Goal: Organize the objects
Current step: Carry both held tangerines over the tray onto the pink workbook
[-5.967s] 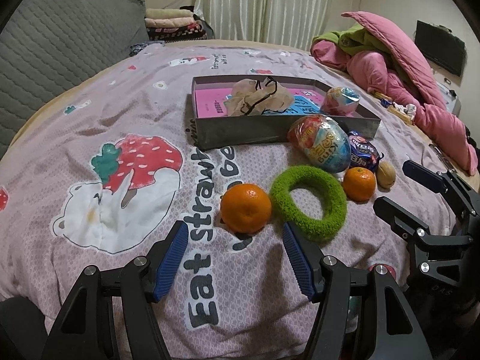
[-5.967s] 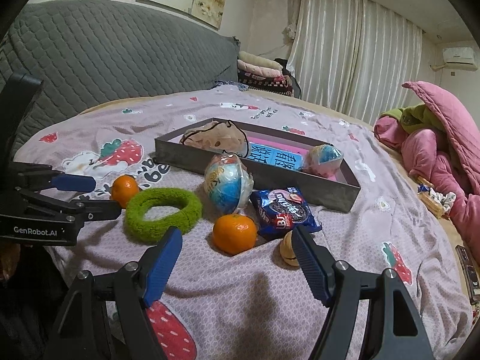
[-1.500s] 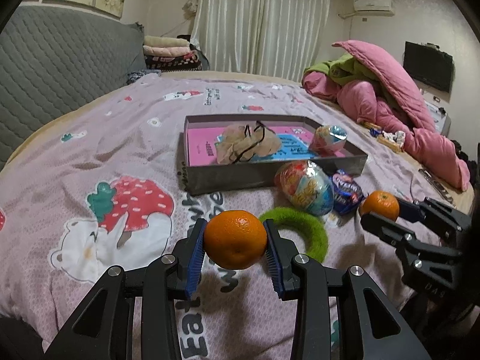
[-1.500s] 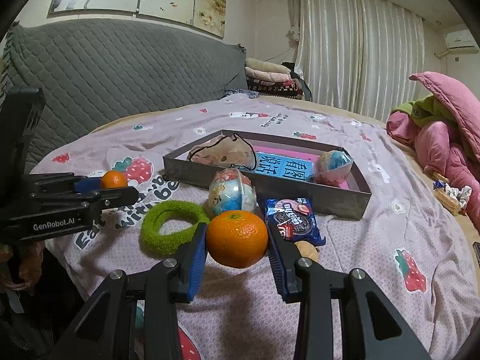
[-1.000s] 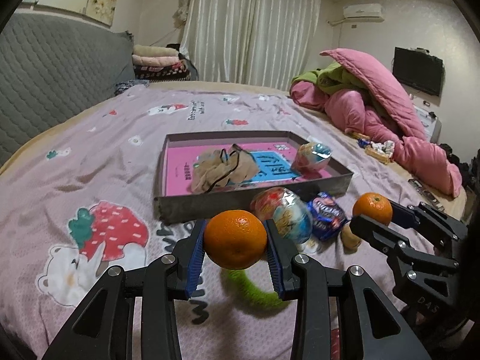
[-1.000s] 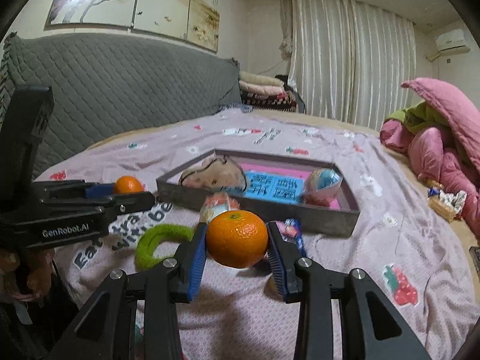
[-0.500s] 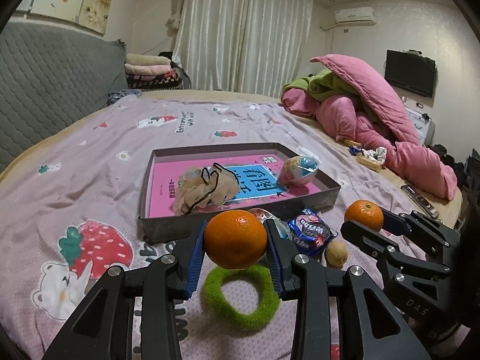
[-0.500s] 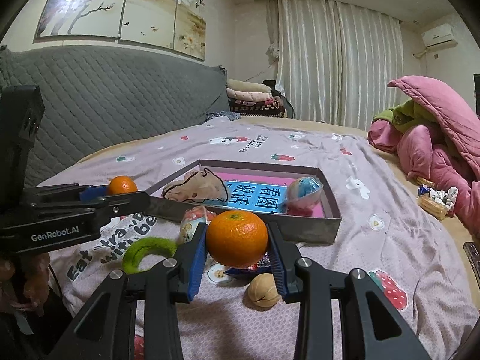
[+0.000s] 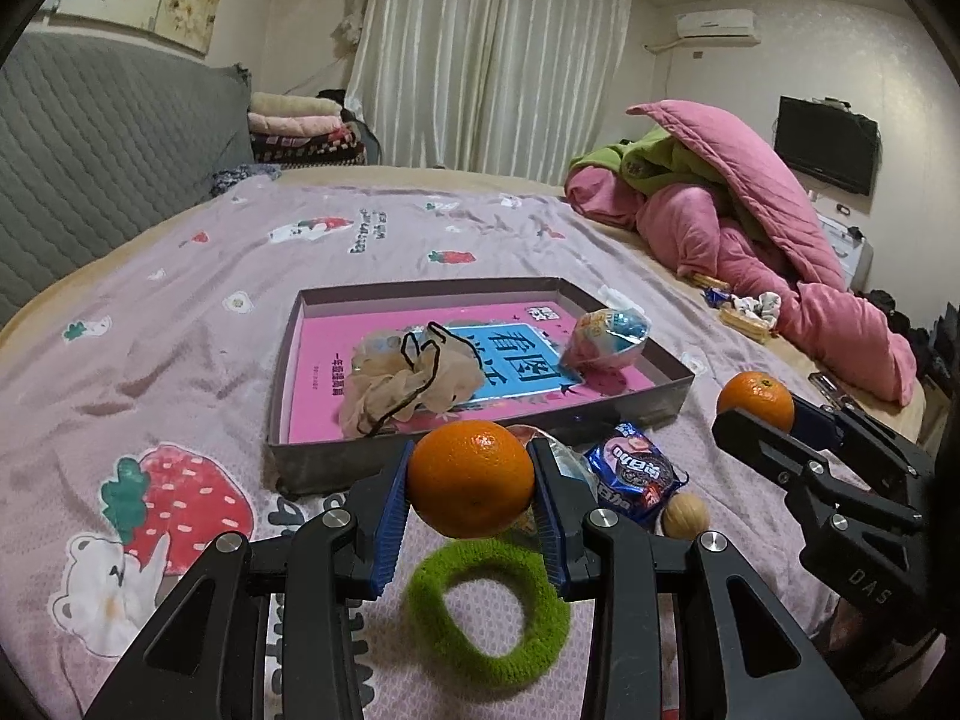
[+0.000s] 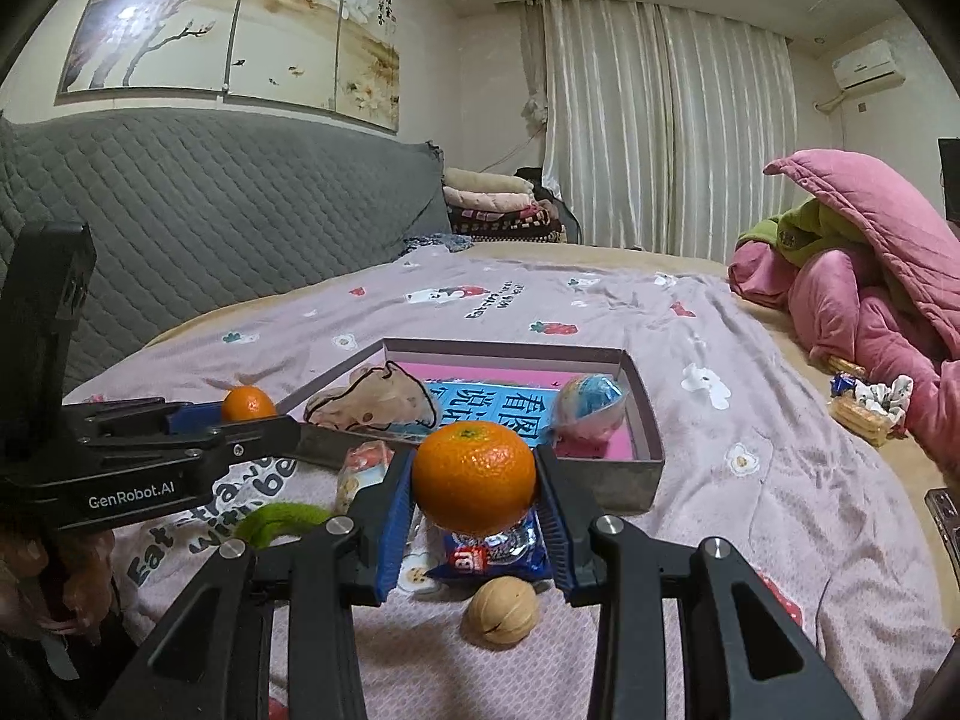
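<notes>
Above the bed (image 9: 180, 312), each hand-held gripper (image 9: 471, 483) pinches an orange (image 10: 474, 483).

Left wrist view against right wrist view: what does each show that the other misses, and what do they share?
Only the left wrist view shows the whole green fuzzy ring on the bedspread and the wall television; the right view catches just an arc of that ring. Only the right wrist view shows the wall painting. Both show the grey box holding the mesh pouf and wrapped ball, the cookie packet, the walnut, and each claw shut on an orange: left claw, right claw.
</notes>
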Motion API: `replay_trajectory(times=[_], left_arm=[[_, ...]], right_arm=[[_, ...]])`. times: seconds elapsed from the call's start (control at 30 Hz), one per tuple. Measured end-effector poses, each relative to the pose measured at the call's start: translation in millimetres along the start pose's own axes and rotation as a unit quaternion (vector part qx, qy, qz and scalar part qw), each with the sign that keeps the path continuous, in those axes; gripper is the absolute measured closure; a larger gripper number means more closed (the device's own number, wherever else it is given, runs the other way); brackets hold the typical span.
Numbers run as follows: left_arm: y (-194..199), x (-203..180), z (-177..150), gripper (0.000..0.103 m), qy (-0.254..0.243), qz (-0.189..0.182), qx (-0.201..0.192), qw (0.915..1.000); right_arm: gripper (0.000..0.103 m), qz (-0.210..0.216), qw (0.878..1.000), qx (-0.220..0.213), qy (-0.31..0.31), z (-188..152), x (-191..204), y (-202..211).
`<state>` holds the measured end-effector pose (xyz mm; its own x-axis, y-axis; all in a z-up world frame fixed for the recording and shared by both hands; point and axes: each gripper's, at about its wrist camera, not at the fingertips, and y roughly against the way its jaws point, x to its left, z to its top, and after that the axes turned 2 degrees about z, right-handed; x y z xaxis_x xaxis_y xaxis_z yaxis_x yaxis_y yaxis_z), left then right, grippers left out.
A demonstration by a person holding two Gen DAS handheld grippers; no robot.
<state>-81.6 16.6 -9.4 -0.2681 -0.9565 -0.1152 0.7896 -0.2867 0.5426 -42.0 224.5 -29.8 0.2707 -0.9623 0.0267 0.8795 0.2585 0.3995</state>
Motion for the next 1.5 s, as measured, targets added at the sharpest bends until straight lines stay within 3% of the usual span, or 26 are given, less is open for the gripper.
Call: replay_trajectory(times=[0.6, 1.5], left_arm=[[-32.5, 5.1, 16.7, 0.065, 0.001, -0.004, 0.022, 0.9997], [-74.2, 17.0, 30.4, 0.065, 0.003, 0.01, 0.038, 0.9992]], right_arm=[[0.064, -0.003, 1.0, -0.002, 0.014, 19.1, -10.0, -17.1], [0.064, -0.016, 0.999, 0.04, 0.0, 27.8, -34.5, -74.6]])
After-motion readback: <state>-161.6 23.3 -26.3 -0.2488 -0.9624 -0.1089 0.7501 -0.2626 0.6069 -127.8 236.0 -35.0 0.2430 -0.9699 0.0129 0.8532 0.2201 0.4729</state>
